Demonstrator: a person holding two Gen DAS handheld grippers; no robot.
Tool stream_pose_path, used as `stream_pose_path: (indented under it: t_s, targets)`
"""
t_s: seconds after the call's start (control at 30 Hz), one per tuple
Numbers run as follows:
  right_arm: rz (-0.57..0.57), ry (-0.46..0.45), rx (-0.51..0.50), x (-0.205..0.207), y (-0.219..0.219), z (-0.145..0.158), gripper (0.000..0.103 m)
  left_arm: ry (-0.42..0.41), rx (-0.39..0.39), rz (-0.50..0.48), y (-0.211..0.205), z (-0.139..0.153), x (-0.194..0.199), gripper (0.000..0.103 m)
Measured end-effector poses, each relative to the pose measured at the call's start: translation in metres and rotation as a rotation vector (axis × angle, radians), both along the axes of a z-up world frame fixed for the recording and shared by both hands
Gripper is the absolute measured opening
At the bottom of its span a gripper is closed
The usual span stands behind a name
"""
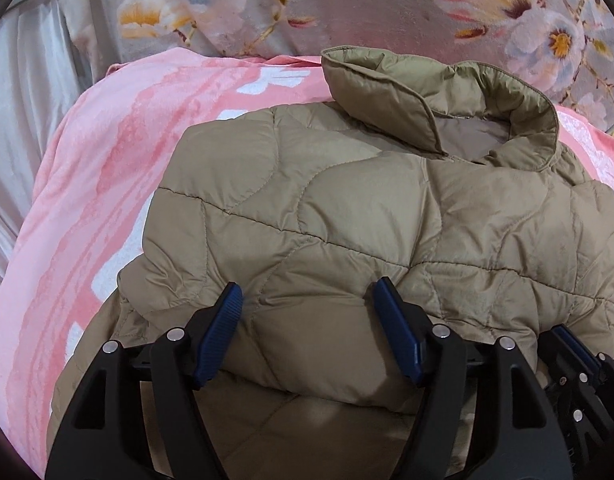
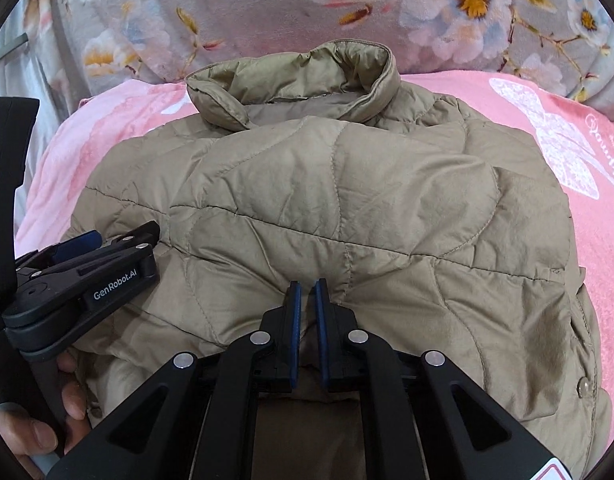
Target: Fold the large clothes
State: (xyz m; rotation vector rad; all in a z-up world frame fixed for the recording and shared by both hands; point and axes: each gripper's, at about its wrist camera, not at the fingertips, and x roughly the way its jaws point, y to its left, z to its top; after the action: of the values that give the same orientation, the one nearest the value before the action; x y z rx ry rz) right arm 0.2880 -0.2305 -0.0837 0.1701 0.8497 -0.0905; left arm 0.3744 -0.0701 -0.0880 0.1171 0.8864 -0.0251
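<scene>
We find the tan quilted puffer jacket (image 2: 327, 208) folded on the pink patterned blanket (image 2: 579, 152), collar toward its far edge. Our left gripper (image 1: 307, 304) stands wide over the near fold. Our right gripper (image 2: 307, 286) pinches that fold narrowly.

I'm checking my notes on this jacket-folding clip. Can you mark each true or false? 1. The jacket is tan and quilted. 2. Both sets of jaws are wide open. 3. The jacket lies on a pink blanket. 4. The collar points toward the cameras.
1. True: the jacket is tan and quilted.
2. False: the left gripper is open over the fold, but the right gripper is nearly shut, pinching the jacket's edge.
3. True: a pink blanket lies under it.
4. False: the collar is at the far end, near the floral cloth.
</scene>
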Motion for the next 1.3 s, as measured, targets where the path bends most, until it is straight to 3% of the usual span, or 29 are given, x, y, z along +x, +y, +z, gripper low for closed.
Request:
stream_pose_path:
  t_s: [0.27,0.7,0.77,0.83,0.97,1.0,1.1,1.2,1.3]
  targets:
    - [-0.003,-0.017,-0.041,-0.001,0.005,-0.002,0.007,-0.056,0.058,0.011,-0.008,-0.005,-0.008,0.068]
    - [-0.004,-0.018,-0.04,-0.002,0.006,-0.003,0.007,-0.072,0.107,0.014,-0.014,-0.007,-0.009,0.069]
    - [0.002,-0.02,-0.007,-0.002,0.002,-0.002,0.008,-0.067,0.076,0.01,-0.011,-0.005,-0.01,0.07]
    - [0.017,-0.009,0.069,-0.005,-0.008,0.003,0.012,-0.032,-0.011,-0.018,-0.001,0.003,-0.008,0.073]
    - [-0.056,-0.086,0.252,-0.005,-0.053,0.038,0.036,-0.009,-0.232,-0.045,0.027,0.044,0.004,0.073]
    - [-0.081,-0.101,0.288,0.001,-0.065,0.046,0.043,-0.019,-0.266,-0.044,0.03,0.056,0.011,0.076]
    - [-0.13,-0.115,0.371,0.033,-0.092,0.061,0.045,-0.013,-0.369,-0.082,0.025,0.085,0.048,0.094]
    - [-0.161,-0.095,0.434,0.068,-0.105,0.056,0.045,0.051,-0.415,-0.083,0.011,0.085,0.094,0.094]
    - [-0.183,-0.045,0.539,0.096,-0.112,0.033,0.045,0.193,-0.484,-0.067,-0.001,0.058,0.136,0.091]
